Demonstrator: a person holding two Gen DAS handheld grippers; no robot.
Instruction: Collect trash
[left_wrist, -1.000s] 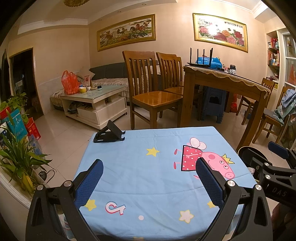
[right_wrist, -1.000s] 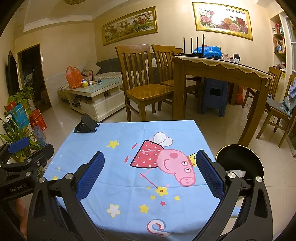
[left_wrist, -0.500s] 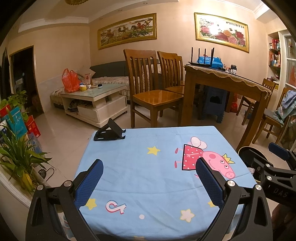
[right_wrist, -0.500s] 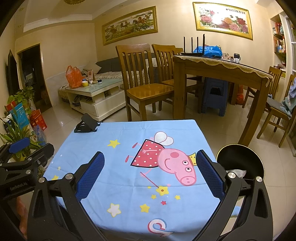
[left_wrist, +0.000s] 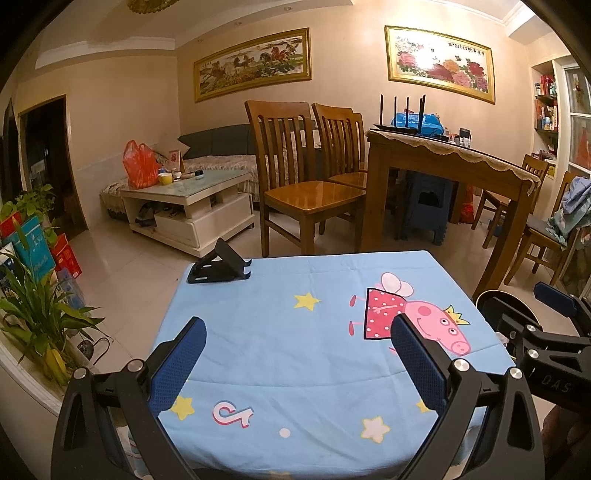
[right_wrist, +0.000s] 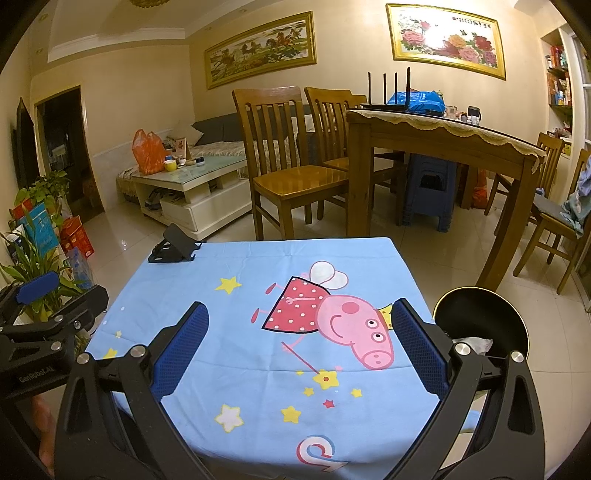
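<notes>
Left gripper (left_wrist: 295, 354) marked "GenRobot.AI", right gripper (right_wrist: 297, 341) "DAS", both fingers apart, empty over counter (right_wrist: 258, 266).

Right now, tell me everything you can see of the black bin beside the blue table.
The black bin stands on the tiled floor past the right edge of the blue tablecloth. It is round and open-topped, with a thin pale rim and a dark, glossy-looking inside. Something white and crumpled, probably paper or plastic, lies inside. The right gripper, its jaws open and empty, hides its near edge. From the left wrist view only part of it shows, behind the right gripper.
</notes>
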